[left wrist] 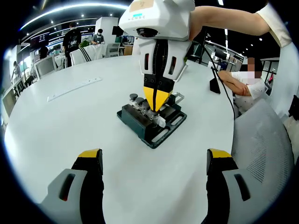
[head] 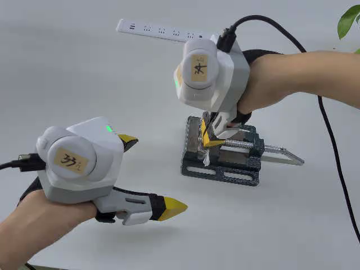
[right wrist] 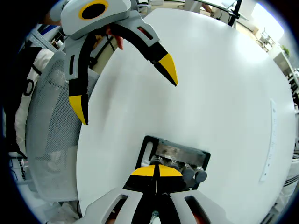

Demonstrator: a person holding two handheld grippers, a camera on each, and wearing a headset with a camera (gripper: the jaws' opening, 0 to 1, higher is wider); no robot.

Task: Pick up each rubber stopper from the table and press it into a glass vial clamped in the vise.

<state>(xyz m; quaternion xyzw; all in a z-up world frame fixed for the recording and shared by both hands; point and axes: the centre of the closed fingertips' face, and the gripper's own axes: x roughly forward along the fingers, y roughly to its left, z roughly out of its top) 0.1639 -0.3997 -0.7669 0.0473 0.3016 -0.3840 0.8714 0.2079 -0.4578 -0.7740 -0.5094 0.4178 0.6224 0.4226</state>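
While I hold the right gripper (head: 207,138) and the left gripper (head: 152,174) above the white table (head: 84,73), the parts stand as listed.
Right gripper, pose: it points steeply down into the vise (head: 222,166), with my hand wrapped round its grip from the right.
Right gripper, jaws: the two yellow tips are drawn together and meet over the row of glass vials (left wrist: 134,101). The tips hide what lies under them, so I cannot tell whether anything is pinched there.
Left gripper, pose: I hold it low at my left, well apart from the vise, with its yellow tips aimed toward the vise.
Left gripper, jaws: they are spread wide over bare table.
Left gripper view: the vise lies ahead near the centre, and the right gripper comes down onto it from above.
Vise: it is dark metal and sits flat on the table. In the head view its slotted base plate faces me and its screw handle sticks out to the right.
Glass vials: they stand upright, side by side in one row between the vise jaws.
Rubber stoppers (right wrist: 200,176): they are grey and seated in the mouths of the vials just beside the right gripper's tips.
Power strip (head: 160,29): it is white and lies flat on the table beyond the vise, well apart from it.
Cable (head: 333,140): it is black and runs from the top of the right gripper, past my forearm and down across the table.
Leaf (head: 349,22): it is green and sits at the upper right corner of the head view.
Mesh chair (left wrist: 266,140): it is grey and stands just beside the table edge.
Seated person (left wrist: 233,84): the person sits at the far edge of the table, forearms resting on it.
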